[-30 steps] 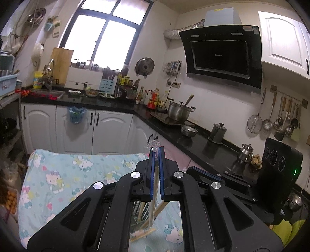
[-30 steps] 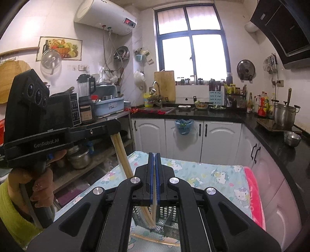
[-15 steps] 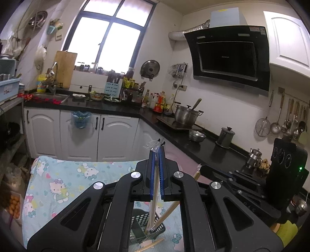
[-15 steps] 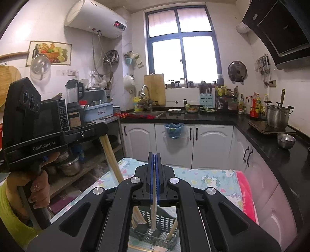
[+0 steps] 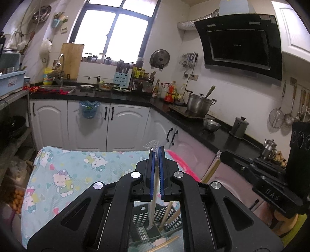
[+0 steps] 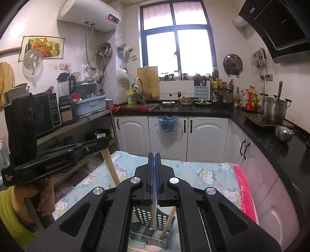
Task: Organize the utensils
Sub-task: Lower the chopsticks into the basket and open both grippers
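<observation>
Each hand-held gripper, left (image 5: 157, 174) and right (image 6: 155, 178), is clamped on an upright wrapped chopstick (image 5: 153, 193) whose tip reaches into the slotted basket (image 6: 149, 228) near the tabletop's (image 5: 58, 174) near edge; releasing remains, and one loose chopstick (image 5: 166, 243) lies outside.

Kitchen, L-shaped black countertop (image 6: 257, 133) over white cabinets (image 6: 203, 135) with dark handles. Dark-framed window (image 6: 178, 38) on the far wall, blown out with daylight (main light source). White tiled walls. Sink with faucet (image 6: 138, 85) below the window, wooden cutting board (image 6: 148, 81) leaning beside it. Black range hood (image 5: 238, 44) on the right wall, steel pot (image 5: 198, 104) beneath it. White water heater (image 6: 89, 15) mounted high on the left; microwave (image 6: 48, 114) on an open shelf. Foreground table under a cartoon-cat cloth (image 5: 64, 170).
</observation>
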The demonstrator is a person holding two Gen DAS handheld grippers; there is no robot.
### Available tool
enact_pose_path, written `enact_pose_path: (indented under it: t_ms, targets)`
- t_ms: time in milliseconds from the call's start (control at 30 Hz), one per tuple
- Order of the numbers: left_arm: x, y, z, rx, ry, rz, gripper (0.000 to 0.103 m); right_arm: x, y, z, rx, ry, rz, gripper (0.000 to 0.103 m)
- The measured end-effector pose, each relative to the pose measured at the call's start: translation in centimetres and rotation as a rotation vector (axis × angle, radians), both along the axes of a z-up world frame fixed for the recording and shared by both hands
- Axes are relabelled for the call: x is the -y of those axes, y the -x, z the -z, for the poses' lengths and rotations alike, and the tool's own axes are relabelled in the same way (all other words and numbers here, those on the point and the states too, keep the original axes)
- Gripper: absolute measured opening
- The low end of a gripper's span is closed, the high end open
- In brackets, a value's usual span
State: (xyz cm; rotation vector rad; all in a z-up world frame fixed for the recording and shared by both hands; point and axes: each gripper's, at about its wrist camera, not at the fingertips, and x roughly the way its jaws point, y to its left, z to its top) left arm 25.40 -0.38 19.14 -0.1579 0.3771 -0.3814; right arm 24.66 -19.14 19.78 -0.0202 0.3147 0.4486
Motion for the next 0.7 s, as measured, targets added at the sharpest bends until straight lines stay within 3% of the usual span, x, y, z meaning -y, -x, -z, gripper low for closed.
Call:
enact_pose_path:
  t_ms: [533, 600, 633, 667, 700]
  targets:
    - [0.4, -1.5, 4.4, -0.065, -0.016, 0.002, 0.002, 0.0, -2.5, 4.5, -0.112, -0.005, 0.05, 0.004]
    - [0.1, -1.6, 5.1, -0.089, -0.017, -0.005, 0.009, 0.1, -2.8, 5.2, -0.135, -0.006, 0.059, 0.006]
    - [-0.1, -1.6, 5.4, -0.099, -0.017, -0.009, 0.018, 0.2, -2.9, 5.6, -0.146, -0.004, 0.066, 0.012]
    - [-0.3, -1.6, 5.7, -0.112, -0.014, -0.013, 0.027, 0.3, -2.9, 5.8, -0.152, -0.005, 0.072, 0.025]
    - [-0.6, -1.6, 5.9, -0.128, -0.008, -0.017, 0.031, 0.5, -2.8, 6.1, -0.16, -0.011, 0.084, 0.031]
